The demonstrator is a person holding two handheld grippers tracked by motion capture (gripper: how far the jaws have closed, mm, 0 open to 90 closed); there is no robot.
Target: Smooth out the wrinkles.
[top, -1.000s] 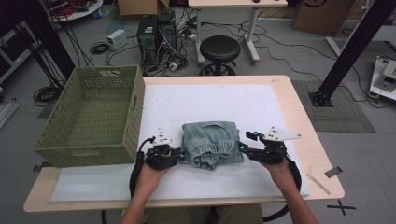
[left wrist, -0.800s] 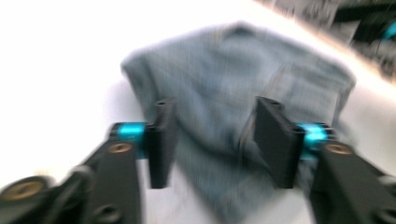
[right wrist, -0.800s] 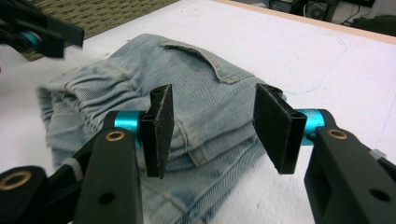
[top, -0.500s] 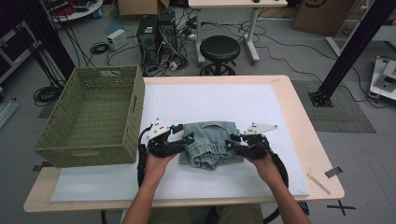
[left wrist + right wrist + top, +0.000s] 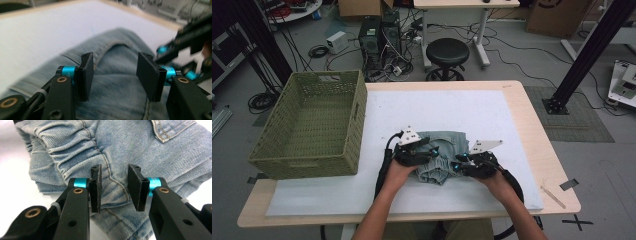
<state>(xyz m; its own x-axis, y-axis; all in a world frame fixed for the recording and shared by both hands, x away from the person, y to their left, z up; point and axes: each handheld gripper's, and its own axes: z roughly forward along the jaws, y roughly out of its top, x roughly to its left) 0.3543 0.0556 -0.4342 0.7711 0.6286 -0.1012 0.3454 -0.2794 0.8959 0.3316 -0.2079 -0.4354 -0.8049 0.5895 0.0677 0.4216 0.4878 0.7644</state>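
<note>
Hovering half-open, left claw (image 5: 115, 75) and right claw (image 5: 114, 190) flank soft, folded, puckered denim shorts (image 5: 439, 155)

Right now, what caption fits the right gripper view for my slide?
Right gripper, jaws apart, poised over the gathered waistband of folded light-blue denim shorts on a white mat.

Table (image 5: 532, 145); white sheet (image 5: 452, 107); basket (image 5: 309, 125), jeans (image 5: 443, 150).

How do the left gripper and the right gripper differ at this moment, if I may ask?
The left gripper has its jaws set wider apart than the right gripper. The left one sits over a pocket seam; the right one over a gathered waistband. Both hang over the folded jeans with nothing pinched.
</note>
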